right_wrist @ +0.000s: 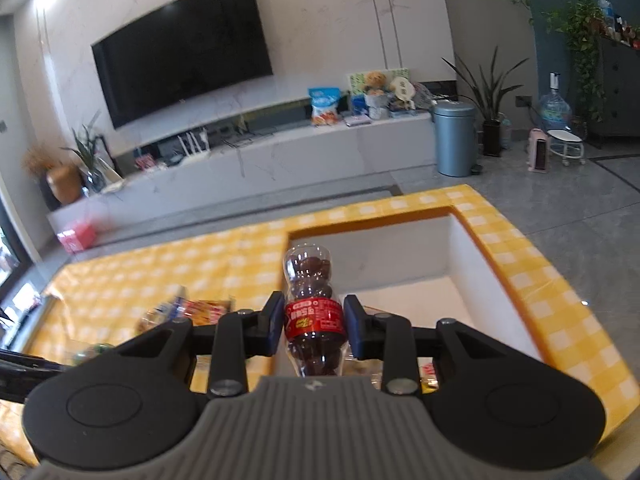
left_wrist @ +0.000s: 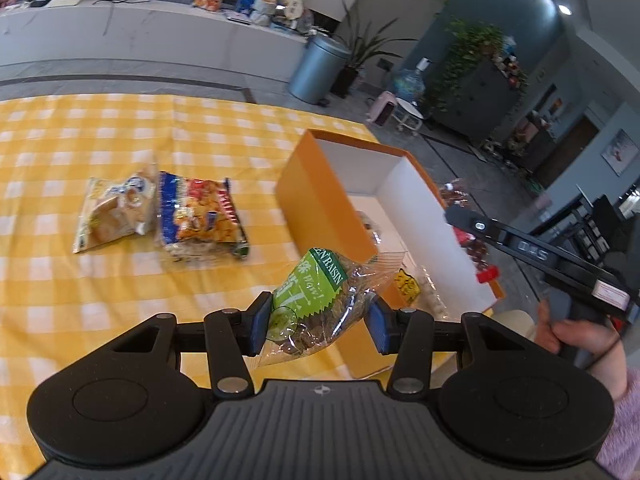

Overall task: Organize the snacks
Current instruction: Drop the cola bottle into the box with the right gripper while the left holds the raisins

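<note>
The left hand-held gripper (left_wrist: 318,322) clamps the raisin bag (left_wrist: 320,304); the right hand-held gripper (right_wrist: 314,328) clamps the candy bottle (right_wrist: 314,316). Risk: simultaneous lowering into the orange box (left_wrist: 320,208) may cause collision.

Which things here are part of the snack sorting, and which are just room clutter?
Job:
raisin bag in left gripper
candy bottle in right gripper
orange box
bread pack
cracker pack

Lying about:
bin
television
water jug
potted plant
</note>
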{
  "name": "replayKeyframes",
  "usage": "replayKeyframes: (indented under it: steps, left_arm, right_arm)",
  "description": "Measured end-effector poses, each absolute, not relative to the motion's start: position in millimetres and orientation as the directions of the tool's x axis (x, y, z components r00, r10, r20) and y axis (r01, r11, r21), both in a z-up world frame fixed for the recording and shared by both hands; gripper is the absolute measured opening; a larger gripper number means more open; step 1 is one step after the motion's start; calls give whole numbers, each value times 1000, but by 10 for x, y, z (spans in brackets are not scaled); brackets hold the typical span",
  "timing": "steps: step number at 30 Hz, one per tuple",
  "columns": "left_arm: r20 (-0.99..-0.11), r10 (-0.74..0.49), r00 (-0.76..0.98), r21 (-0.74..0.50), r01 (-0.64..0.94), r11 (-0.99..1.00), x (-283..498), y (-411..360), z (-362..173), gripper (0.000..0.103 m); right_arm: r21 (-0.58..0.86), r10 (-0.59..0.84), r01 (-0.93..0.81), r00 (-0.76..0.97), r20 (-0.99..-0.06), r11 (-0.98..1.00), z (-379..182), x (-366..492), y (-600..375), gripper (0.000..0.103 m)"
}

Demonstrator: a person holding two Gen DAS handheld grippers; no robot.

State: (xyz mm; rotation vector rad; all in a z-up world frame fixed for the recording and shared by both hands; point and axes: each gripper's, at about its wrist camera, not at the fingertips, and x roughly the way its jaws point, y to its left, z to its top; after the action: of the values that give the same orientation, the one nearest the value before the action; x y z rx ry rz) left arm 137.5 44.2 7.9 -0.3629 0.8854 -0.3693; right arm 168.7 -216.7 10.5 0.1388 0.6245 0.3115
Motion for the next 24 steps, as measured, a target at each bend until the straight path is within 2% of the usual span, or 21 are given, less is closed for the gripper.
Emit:
replayKeyframes:
  steps: [10,15,19,24]
  left_arm:
    - [-693,-438,573,-421,172,891,1507,352,-229,56]
    - [-696,-418,584,-412,152,899,1515,414,-302,56]
    - [-697,-421,580,-416,150,897,1496,450,-319,56]
    - [-698,-425,576,-419,153,895,1448,433,-348,56]
  right_arm:
    - [292,293,-118,676,-676,949,-362,2114,-2290,31]
    - [442,419,-120,603,-679,889,-466,2280,-2323,31]
    - [347,326,-90,617,-716,934,-513,2393,-2286,31]
    - [332,306,-57,555,-774,942,-616,2698,-2441,31]
